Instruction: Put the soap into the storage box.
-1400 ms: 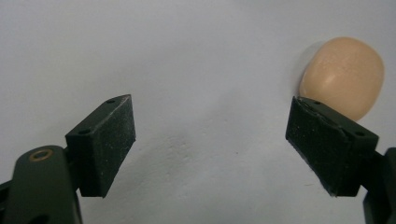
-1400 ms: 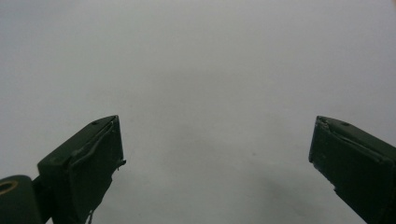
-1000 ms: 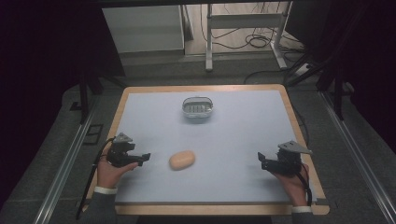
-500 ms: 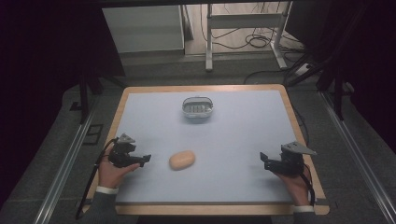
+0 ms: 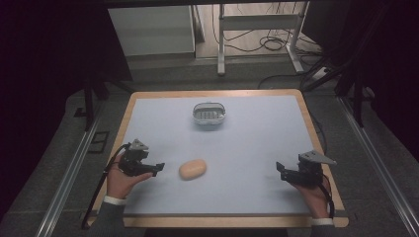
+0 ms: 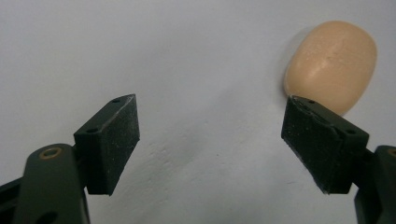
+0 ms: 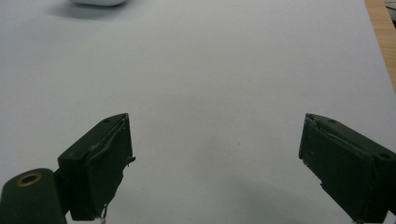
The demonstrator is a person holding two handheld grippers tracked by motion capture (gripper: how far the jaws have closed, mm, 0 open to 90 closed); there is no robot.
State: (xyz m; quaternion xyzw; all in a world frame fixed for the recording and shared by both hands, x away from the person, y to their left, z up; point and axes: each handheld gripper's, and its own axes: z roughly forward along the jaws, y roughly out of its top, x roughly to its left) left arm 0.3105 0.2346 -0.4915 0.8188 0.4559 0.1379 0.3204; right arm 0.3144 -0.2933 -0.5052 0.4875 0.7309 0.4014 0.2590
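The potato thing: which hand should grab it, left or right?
Probably left. The left gripper is open right beside the potato; the right gripper is far across the table.

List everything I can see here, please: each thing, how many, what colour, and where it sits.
bread roll: one, tan, on the near half of the table, a little left of centre, just ahead of the left hand-held gripper.
basket: one, pale grey, small and oval, at the far middle of the table.
table: one, light blue-grey top with a wooden edge, in the middle of the high view.
metal frame: one, white, on the floor beyond the table, with dark cables by it.
left hand-held gripper: one, black, near left of the table, jaws apart, nothing between them, after closing a little.
right hand-held gripper: one, black, near right, jaws wide apart over bare table.
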